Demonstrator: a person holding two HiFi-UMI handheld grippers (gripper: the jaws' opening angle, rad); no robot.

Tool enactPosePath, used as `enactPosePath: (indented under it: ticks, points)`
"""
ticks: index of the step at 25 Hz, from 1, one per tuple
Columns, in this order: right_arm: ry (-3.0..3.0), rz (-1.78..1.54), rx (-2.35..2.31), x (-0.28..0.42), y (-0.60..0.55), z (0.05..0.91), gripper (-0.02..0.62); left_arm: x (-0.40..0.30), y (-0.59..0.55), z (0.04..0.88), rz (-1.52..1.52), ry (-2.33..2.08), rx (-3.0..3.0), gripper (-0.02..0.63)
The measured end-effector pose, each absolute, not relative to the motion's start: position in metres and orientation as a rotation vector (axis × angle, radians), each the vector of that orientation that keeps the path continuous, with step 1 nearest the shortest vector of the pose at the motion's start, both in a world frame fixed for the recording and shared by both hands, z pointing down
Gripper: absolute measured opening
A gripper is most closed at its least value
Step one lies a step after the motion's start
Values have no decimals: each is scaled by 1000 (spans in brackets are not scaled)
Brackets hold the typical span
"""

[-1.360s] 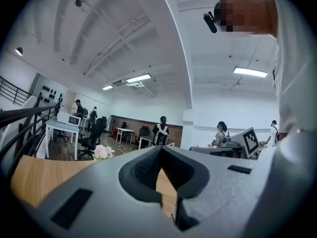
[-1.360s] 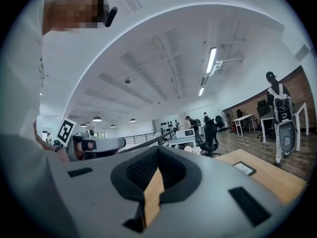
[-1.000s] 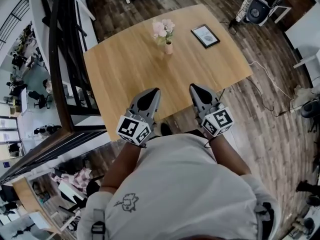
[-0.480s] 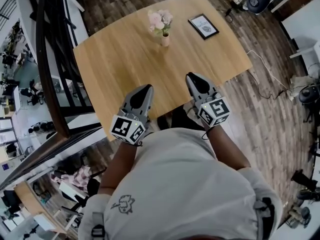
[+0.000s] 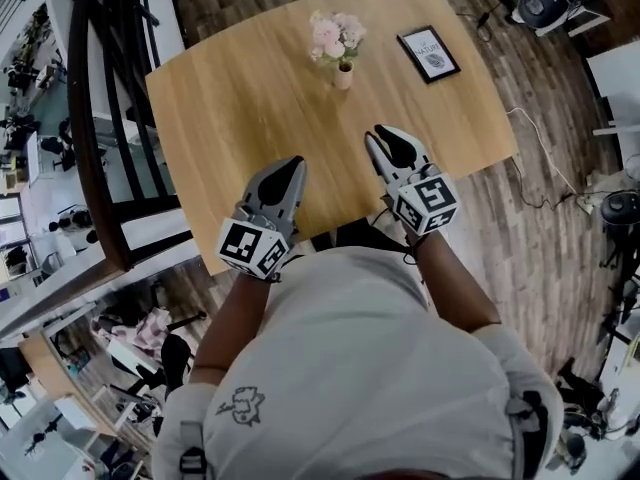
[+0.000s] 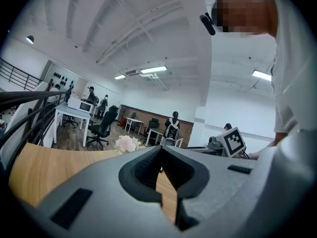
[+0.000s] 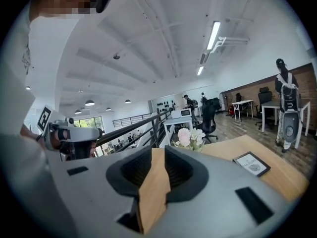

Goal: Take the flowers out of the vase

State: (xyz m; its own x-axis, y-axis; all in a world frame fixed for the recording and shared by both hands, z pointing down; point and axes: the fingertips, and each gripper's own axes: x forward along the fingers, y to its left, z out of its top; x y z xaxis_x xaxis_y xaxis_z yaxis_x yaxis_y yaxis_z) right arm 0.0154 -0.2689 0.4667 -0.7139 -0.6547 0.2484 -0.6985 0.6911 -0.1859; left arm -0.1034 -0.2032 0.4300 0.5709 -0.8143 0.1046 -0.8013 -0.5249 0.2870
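Observation:
Pink and white flowers (image 5: 337, 36) stand in a small beige vase (image 5: 343, 76) at the far middle of the wooden table (image 5: 230, 98). Both grippers hover over the table's near edge, well short of the vase. My left gripper (image 5: 288, 165) has its tips together and holds nothing. My right gripper (image 5: 383, 138) is opening its jaws, with only bare table showing between them. In the left gripper view the flowers (image 6: 128, 143) peek over the left gripper (image 6: 161, 148). In the right gripper view the flowers (image 7: 190, 137) stand just beyond the right gripper (image 7: 157, 150).
A black-framed picture (image 5: 428, 53) lies flat on the table right of the vase. A black stair railing (image 5: 100, 118) runs along the table's left side. Desks, office chairs and people stand in the room behind.
Both grippers have moved forward over the table's near edge, closer to the vase. The right gripper's jaws have parted from shut.

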Motion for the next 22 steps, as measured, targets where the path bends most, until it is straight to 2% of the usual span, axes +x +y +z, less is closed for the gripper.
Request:
enactPosePath:
  ticks: [11, 22]
  points:
    - [-2685, 503, 999, 10, -364, 512, 151, -87, -271, 468, 36, -1379, 2423, 4]
    - [-2572, 532, 900, -6, -434, 581, 161, -83, -328, 514, 113, -1416, 2340, 5]
